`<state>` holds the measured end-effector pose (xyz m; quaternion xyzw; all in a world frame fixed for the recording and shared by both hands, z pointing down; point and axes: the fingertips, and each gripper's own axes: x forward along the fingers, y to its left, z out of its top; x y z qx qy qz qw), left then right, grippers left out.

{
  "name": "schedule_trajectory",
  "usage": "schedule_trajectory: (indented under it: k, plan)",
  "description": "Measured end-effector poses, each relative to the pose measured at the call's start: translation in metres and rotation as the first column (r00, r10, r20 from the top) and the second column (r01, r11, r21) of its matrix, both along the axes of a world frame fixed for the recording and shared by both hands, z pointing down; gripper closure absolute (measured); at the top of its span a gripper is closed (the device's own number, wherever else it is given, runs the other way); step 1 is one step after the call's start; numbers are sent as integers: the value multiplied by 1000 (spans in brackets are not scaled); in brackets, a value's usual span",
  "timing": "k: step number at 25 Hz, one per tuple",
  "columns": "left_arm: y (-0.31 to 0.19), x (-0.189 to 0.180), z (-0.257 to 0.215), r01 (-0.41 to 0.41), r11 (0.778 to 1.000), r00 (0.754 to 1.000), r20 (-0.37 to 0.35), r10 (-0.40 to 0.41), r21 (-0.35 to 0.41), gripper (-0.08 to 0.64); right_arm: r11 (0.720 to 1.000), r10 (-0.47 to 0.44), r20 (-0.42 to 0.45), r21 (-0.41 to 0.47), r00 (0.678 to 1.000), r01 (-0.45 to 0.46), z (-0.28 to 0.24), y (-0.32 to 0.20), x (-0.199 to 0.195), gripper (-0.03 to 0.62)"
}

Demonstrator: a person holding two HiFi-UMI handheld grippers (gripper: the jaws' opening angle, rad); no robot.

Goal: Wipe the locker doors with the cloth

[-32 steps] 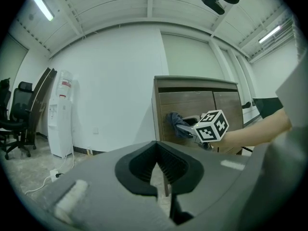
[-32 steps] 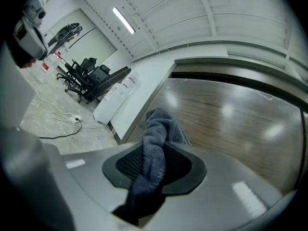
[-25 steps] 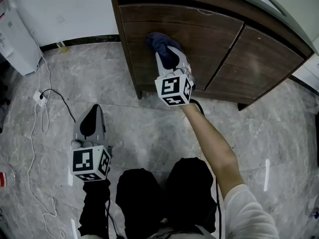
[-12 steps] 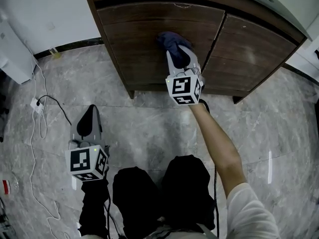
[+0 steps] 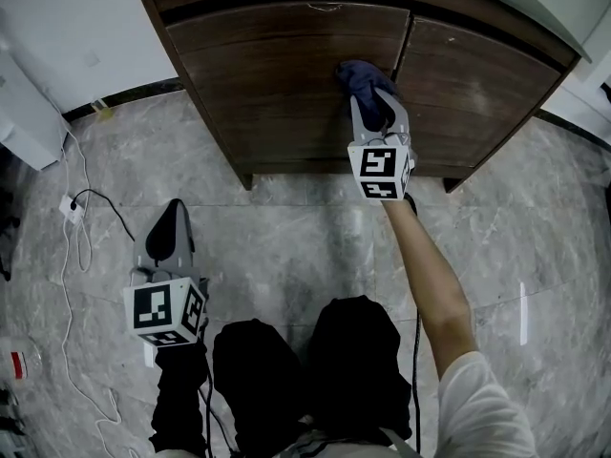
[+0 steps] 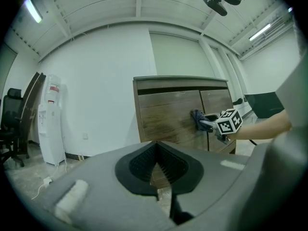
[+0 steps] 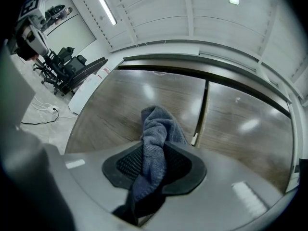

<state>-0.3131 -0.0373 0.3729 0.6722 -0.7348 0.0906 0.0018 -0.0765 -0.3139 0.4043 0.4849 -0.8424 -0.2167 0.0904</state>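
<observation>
A dark wooden locker stands against the wall with a left door and a right door. My right gripper is shut on a blue cloth and presses it against the left door, close to the gap between the doors. In the right gripper view the cloth bunches out between the jaws, by the door edge. My left gripper hangs low over the floor beside the person's left leg, jaws together and empty. The left gripper view shows the cloth on the door from afar.
A white water dispenser stands at the left wall. A white cable and a plug strip lie on the marble floor at left. Office chairs stand further off. The person's legs are just below the grippers.
My right gripper has slid the cloth rightward across the left door, from its middle to near the gap between the doors. The left gripper has barely shifted.
</observation>
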Motion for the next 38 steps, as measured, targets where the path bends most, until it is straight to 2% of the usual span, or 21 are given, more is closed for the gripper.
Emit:
schedule_trajectory:
  k: [5, 16, 24, 38]
  plan:
    - [-3, 5, 0, -6, 1000, 1000, 6, 6, -3, 560, 999, 29, 56, -19, 998, -28, 6, -4, 14, 481]
    - [0, -8, -1, 16, 1000, 1000, 10, -16, -6, 560, 999, 32, 111, -45, 993, -28, 25, 1, -10, 482]
    - [5, -17, 6, 28, 1000, 1000, -5, -28, -11, 560, 997, -35, 97, -63, 995, 41, 35, 16, -58, 482]
    - [26, -58, 21, 86, 996, 995, -41, -87, -26, 560, 982, -158, 49, -94, 986, 162, 55, 43, -156, 482]
